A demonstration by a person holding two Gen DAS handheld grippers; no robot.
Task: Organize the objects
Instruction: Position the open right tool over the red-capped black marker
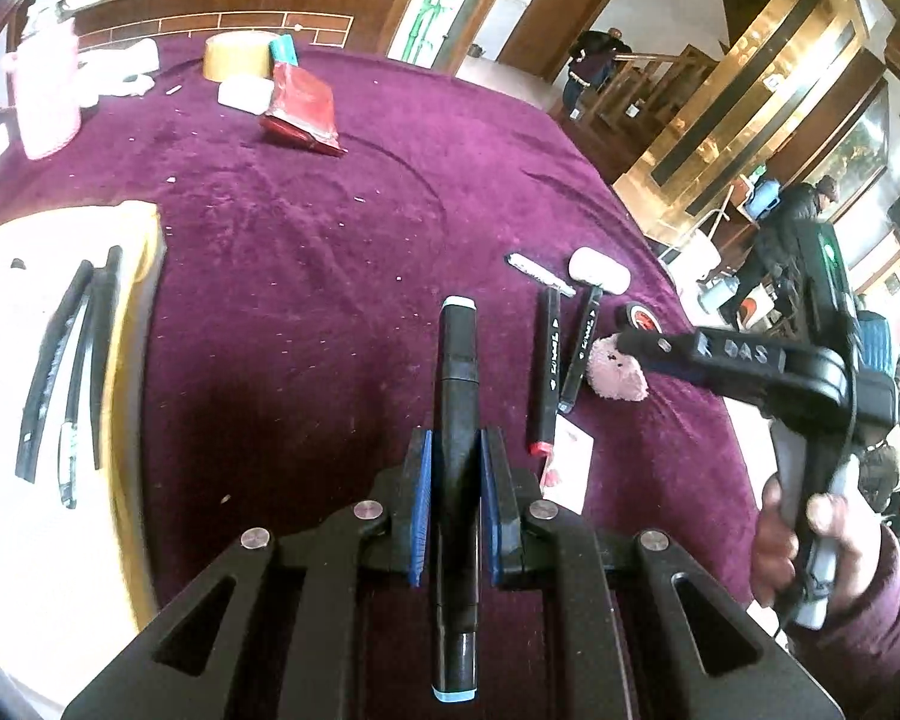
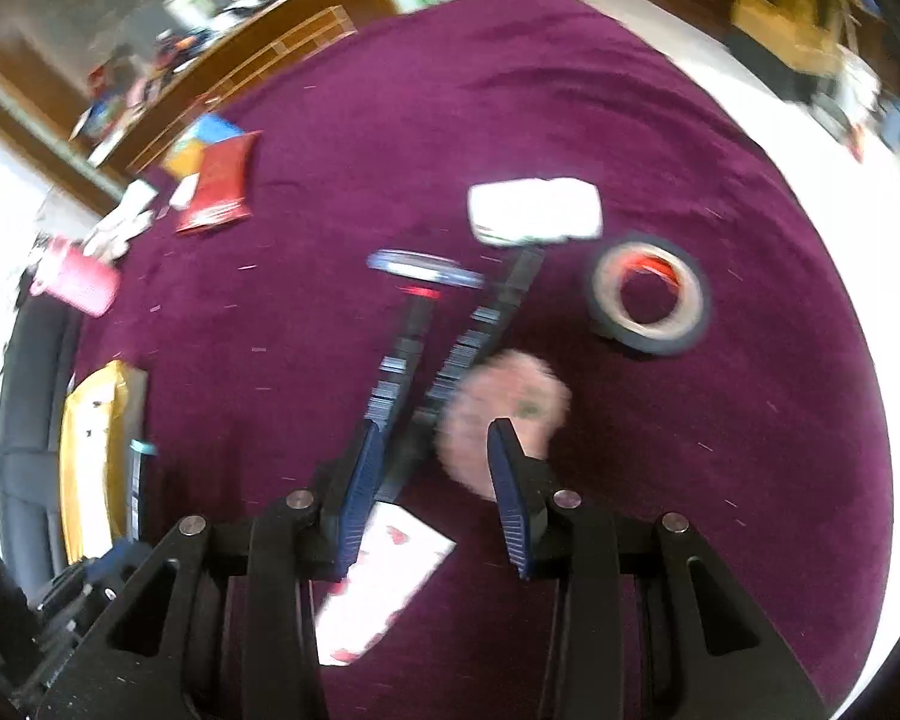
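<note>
My left gripper (image 1: 456,450) is shut on a black marker (image 1: 457,360) with a pale blue cap, held above the purple tablecloth (image 1: 306,240). A white tray (image 1: 6,396) with several black markers lies at the left. Two more black markers (image 1: 561,336) lie on the cloth to the right, beside a pink fuzzy ball (image 1: 618,369). My right gripper (image 2: 435,435) is open, its jaws over the lower ends of those two markers (image 2: 438,348) and the pink ball (image 2: 504,414); it also shows in the left wrist view (image 1: 624,339).
A black tape roll (image 2: 648,300), a white pack (image 2: 534,210), a white card with red marks (image 2: 378,582) and a blue-rimmed object (image 2: 426,269) lie near the markers. A red packet (image 1: 303,105), tan tape roll (image 1: 237,55) and pink bottle (image 1: 45,99) sit at the far side.
</note>
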